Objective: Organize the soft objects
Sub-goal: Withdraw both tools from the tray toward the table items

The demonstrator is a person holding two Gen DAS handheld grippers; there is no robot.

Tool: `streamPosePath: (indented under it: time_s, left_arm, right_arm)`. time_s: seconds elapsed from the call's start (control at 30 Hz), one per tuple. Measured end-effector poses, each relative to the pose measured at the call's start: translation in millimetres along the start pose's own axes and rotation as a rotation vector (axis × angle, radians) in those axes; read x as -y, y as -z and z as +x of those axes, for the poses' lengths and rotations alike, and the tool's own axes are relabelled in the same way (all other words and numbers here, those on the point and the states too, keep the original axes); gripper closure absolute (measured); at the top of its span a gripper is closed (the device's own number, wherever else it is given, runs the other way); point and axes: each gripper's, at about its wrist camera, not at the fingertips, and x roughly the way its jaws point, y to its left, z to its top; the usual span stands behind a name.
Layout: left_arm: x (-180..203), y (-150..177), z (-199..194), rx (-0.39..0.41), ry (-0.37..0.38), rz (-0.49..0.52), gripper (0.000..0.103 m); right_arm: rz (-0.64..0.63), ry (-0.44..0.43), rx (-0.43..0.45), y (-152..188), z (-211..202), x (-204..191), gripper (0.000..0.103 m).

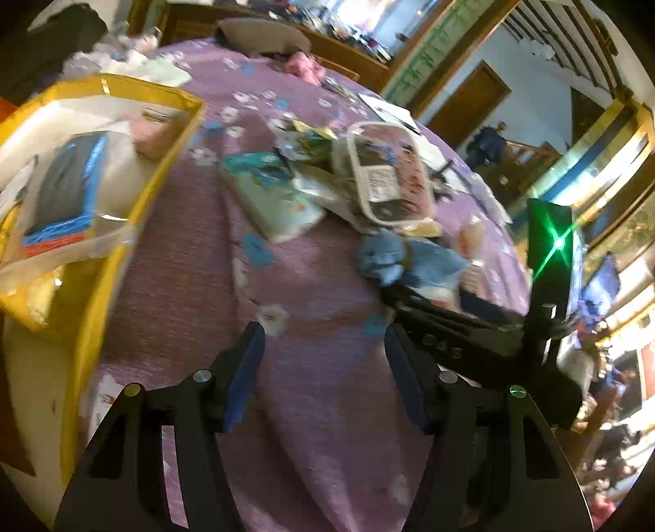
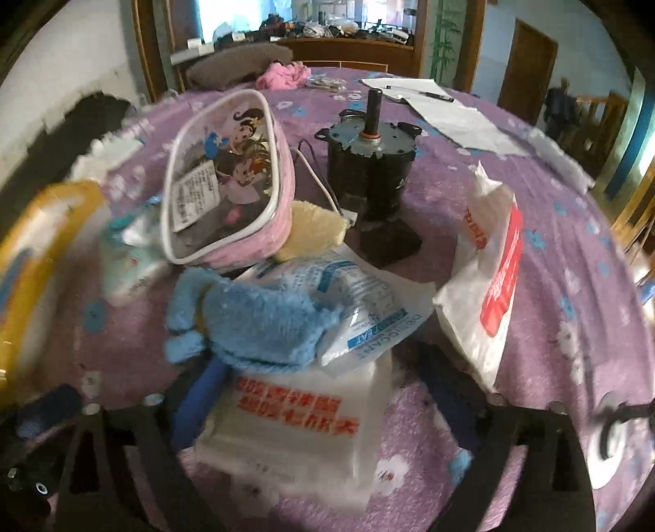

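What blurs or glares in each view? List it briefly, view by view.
Left wrist view: a green lens flare bursts at the right, the yellow bag smears with motion, and fisheye bends the room's edges. Right wrist view: the blue plush cloth is fairly sharp, the left margin streaks, and the window is blown out.

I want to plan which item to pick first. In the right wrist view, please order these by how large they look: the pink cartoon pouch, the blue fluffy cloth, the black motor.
1. pink cartoon pouch
2. blue fluffy cloth: nearly as large, but it lies nearer the camera, so this order is unsure
3. black motor: clearly smallest in the picture
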Motion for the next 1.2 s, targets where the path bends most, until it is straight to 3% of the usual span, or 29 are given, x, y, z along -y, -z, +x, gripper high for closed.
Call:
streamPosePath:
  time_s: [0.07, 0.17, 0.27, 0.47, 1.2]
  left_arm:
    - [-0.6, 4.8, 2.2, 0.01, 0.01, 0.022, 0.042]
    - [11.2, 14.2, 1.1, 0.033, -0.038, 0.117, 0.042]
    - [15.0, 16.8, 2.2, 0.023, -0.024, 0.146, 0.042]
    - [4.7, 14.1, 2.3, 0.024, 0.039, 0.082, 0.042]
    - [1.2, 11.7, 2.5, 0.025, 0.058, 0.072, 0.042]
  right_arm:
    - [0.021, -0.042, 0.02, 0.2, 1.3, 7.8, 0.0]
    - [0.0, -0.027, 0.03, -1.3, 3.1, 6.6, 0.0]
    - [0.002, -0.029, 0.03, -3.5, 4.8, 5.5, 0.0]
    - [0.002, -0.029, 0.03, -3.5, 4.5, 5.5, 0.0]
    - [0.002, -0.028, 0.029, -3.8, 4.9, 4.3, 0.0]
